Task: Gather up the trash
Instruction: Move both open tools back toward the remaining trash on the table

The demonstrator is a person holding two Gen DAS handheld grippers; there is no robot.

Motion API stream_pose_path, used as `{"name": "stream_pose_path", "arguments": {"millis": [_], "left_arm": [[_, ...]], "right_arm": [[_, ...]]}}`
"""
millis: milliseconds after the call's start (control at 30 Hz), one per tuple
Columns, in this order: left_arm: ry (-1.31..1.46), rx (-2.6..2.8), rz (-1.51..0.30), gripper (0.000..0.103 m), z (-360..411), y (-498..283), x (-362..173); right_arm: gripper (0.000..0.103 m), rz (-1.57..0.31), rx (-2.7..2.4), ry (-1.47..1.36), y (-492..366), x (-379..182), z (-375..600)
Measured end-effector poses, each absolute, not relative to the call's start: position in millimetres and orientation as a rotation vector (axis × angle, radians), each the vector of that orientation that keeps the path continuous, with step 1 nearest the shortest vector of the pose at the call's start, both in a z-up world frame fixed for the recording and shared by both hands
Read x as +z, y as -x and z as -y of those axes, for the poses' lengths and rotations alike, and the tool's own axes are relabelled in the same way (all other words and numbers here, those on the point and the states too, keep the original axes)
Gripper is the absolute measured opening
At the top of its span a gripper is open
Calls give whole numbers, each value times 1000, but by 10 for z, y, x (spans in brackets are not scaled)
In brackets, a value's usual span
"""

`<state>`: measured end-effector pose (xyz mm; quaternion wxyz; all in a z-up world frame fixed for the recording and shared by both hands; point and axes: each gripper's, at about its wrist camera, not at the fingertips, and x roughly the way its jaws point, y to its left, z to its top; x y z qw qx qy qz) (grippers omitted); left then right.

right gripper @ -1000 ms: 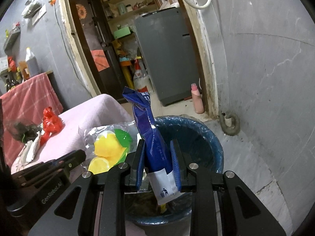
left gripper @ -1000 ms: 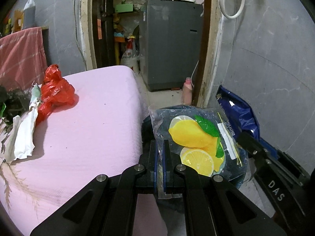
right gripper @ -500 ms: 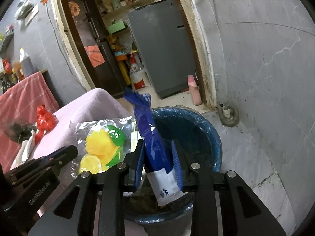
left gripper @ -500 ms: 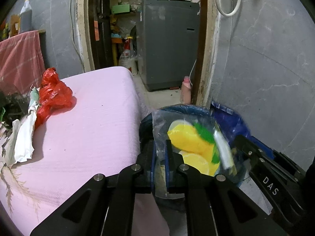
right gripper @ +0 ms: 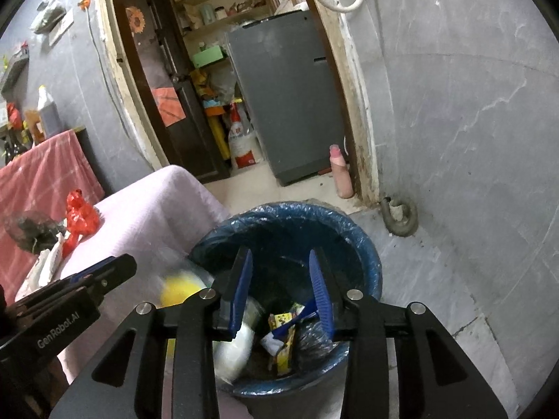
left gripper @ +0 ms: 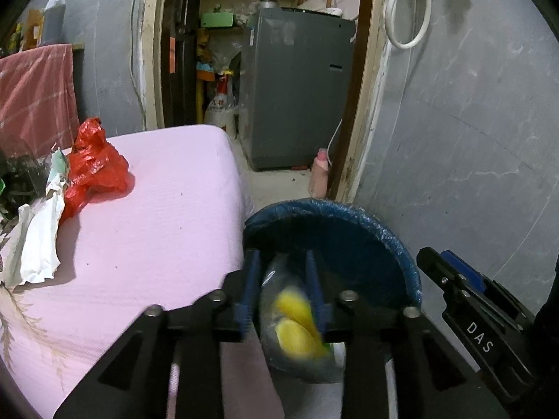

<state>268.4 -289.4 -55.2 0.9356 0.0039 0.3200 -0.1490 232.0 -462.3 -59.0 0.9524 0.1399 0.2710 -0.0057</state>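
Both claws opening over bin [right gripper: 367, 244]. Left gripper [left gripper: 283, 293]: lemon bag [left gripper: 297, 328] slipping free, probably falling inside. Right gripper [right gripper: 281, 289] spread, empty. Hold above rim until bag clears.

A pink-covered bed [left gripper: 150, 216] carries a red plastic bag [left gripper: 94, 160] beside crumpled white paper [left gripper: 36, 241].

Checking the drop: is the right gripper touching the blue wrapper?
Apart. Right wrist view: the right gripper is opening with nothing between its jaws; the blue wrapper lies below in the bin.
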Motion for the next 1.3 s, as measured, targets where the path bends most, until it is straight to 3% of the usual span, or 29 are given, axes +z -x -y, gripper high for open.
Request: {"name": "stream_pose_path", "arguments": {"millis": [233, 333, 467, 600, 667, 767, 833, 933, 1300], "left_arm": [[38, -293, -600, 43, 2814, -2607, -438], [74, -274, -576, 49, 2726, -2582, -361], [89, -255, -540, 60, 2627, -2532, -238], [97, -228, -493, 84, 2533, -2476, -98], [103, -221, -469, 87, 2469, -2452, -52], [105, -198, -448, 96, 2352, -2399, 26], [116, -187, -430, 97, 2245, -2358, 66], [127, -172, -419, 97, 2105, -2324, 115], [157, -114, -371, 101, 1618, -2108, 274]], "right_arm": [[33, -500, -36, -240, -2241, -454, 4625], [45, -465, -46, -217, -2174, -375, 4607], [50, -424, -53, -186, -2106, -247, 4563], [63, -367, -56, -166, -2031, -90, 4499], [74, -336, -56, -166, -1991, -7, 4468], [82, -303, -55, -163, -1952, 86, 4418], [87, -284, -51, -160, -1933, 142, 4371], [102, -256, -36, -161, -1904, 213, 4300], [103, -217, 46, -136, -1874, 336, 3964]]}}
